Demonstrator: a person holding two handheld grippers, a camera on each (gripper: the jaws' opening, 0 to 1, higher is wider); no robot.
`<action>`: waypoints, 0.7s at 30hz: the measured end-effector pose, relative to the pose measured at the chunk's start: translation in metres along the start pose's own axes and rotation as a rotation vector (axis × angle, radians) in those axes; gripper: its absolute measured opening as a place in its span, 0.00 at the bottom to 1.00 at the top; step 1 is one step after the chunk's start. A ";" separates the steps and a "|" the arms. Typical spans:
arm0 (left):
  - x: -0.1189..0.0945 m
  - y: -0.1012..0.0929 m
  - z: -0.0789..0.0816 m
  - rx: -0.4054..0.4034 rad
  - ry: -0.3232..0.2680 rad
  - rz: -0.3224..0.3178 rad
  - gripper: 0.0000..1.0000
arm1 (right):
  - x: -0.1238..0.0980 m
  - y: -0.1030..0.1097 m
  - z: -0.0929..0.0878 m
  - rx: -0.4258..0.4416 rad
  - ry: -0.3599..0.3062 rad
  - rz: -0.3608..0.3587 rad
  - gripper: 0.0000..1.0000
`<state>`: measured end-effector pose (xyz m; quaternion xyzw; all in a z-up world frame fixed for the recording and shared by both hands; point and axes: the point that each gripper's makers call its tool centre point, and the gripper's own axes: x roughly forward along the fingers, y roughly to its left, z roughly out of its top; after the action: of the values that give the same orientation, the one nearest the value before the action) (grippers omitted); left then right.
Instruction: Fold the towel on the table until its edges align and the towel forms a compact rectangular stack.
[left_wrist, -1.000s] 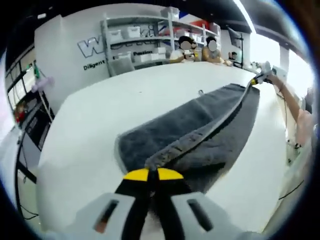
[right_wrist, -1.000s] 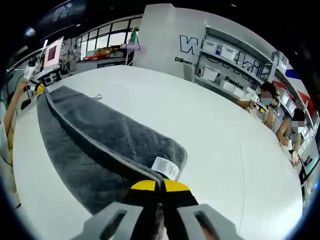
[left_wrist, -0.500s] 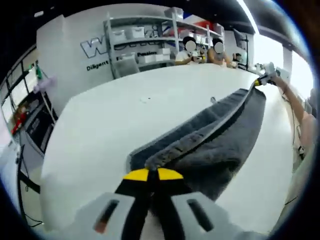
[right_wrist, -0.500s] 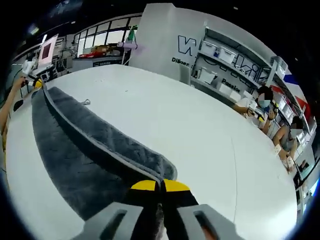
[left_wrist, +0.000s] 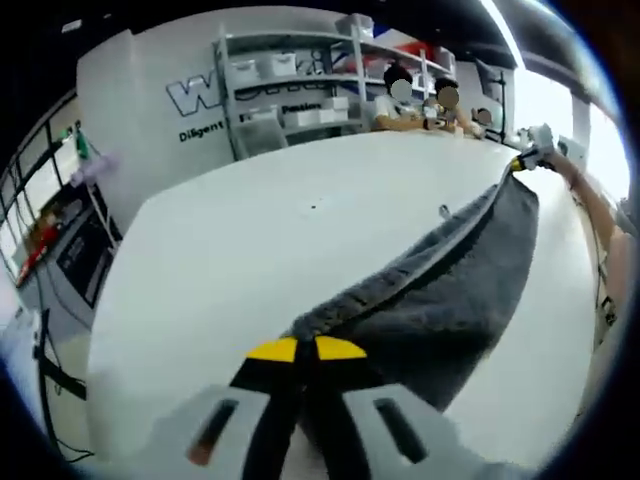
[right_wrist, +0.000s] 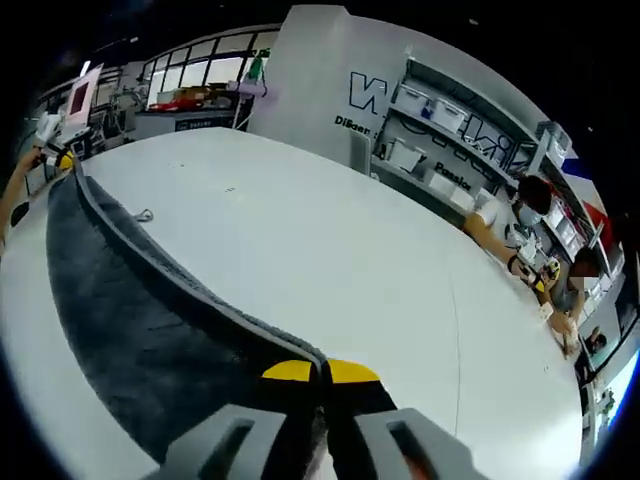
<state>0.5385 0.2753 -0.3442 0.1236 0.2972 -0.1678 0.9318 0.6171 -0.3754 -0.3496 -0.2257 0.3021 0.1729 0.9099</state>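
**Towel held taut between both grippers**

We saw the left gripper (left_wrist: 306, 349) clamped on one end of the grey towel (left_wrist: 455, 290), and the right gripper (right_wrist: 320, 371) clamped on the other. The towel stretched between them above the white table (right_wrist: 330, 250), its lower part draping down. Shelves (right_wrist: 440, 120) and seated people (left_wrist: 420, 95) stood beyond the table.

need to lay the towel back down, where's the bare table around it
The white table lies bare across the broad stretch between the towel and the shelving wall, and in the right gripper view toward the seated people. It is crowded along the towel's line, stretched between the left gripper and the right gripper, each shut on an end.
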 end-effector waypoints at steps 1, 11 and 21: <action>0.002 0.002 0.001 -0.004 -0.002 0.002 0.05 | 0.002 0.000 0.000 0.003 0.002 0.000 0.02; 0.037 0.007 -0.006 -0.017 0.045 0.020 0.06 | 0.040 0.002 -0.012 0.049 0.040 -0.018 0.03; 0.062 0.012 -0.017 -0.036 0.026 0.043 0.12 | 0.053 -0.002 -0.026 0.006 0.034 -0.108 0.10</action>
<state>0.5820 0.2768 -0.3926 0.1155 0.3093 -0.1408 0.9334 0.6460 -0.3805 -0.4011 -0.2418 0.3052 0.1185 0.9134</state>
